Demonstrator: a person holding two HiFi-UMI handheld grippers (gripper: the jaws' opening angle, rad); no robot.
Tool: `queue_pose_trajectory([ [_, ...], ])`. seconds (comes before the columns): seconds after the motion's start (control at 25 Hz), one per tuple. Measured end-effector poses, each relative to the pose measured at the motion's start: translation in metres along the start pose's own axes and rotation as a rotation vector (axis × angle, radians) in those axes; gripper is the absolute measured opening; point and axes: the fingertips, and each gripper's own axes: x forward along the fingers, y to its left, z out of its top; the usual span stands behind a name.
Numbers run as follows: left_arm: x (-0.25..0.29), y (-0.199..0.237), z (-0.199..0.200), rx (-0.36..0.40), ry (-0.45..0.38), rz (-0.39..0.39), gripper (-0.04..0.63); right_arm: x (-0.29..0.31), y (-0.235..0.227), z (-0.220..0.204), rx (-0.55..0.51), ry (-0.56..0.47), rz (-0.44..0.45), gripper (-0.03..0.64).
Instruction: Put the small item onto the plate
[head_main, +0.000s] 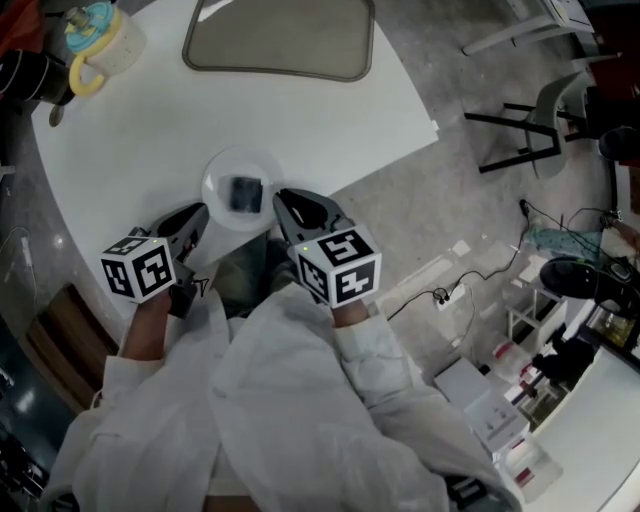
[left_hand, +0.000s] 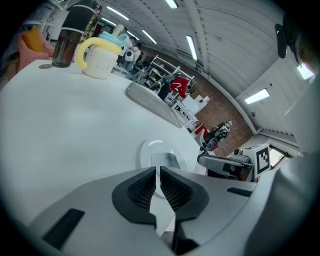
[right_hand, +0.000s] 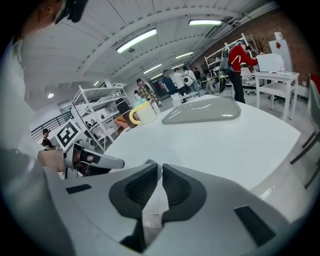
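Observation:
A small dark item (head_main: 245, 193) lies on a white plate (head_main: 218, 178) near the front edge of the round white table (head_main: 300, 110). My left gripper (head_main: 198, 212) sits just left of the plate, jaws shut and empty. At the plate's right rim, my right gripper (head_main: 281, 197) is also shut with nothing in it. In the left gripper view the plate (left_hand: 150, 148) and the item (left_hand: 169, 160) show just beyond the closed left gripper (left_hand: 158, 170), with the right gripper (left_hand: 226, 165) off to the right. The right gripper view shows its own closed right gripper (right_hand: 160, 168) and the left gripper (right_hand: 96, 160) at left.
A grey tray (head_main: 278, 38) lies at the table's far side. A mug with a yellow handle (head_main: 100, 45) and a dark tumbler (left_hand: 70, 35) stand at the far left. Chairs, cables and shelves fill the floor to the right of the table.

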Motion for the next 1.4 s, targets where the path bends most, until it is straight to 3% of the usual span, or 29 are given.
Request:
queue_pose_trajectory([
  [0.36,0.006,0.010,-0.010,0.008,0.024,0.045,0.014,0.006,-0.010,-0.017,0.030,0.048,-0.012,0.018],
  [0.52,0.006,0.014,-0.013,-0.024,0.015,0.055,0.014,0.004,-0.018,-0.019,0.027,0.039,-0.064,0.020],
  [0.8,0.003,0.019,-0.019,-0.078,0.004,0.082,0.015,0.005,-0.018,-0.028,0.070,0.055,-0.060,0.064],
  [0.96,0.005,0.015,-0.024,-0.112,0.016,0.072,0.083,0.003,-0.018,-0.034,0.069,0.073,-0.062,0.080],
  [1.4,0.010,0.008,-0.033,-0.124,0.048,0.059,0.100,0.007,-0.011,-0.053,0.082,0.133,-0.039,0.118],
])
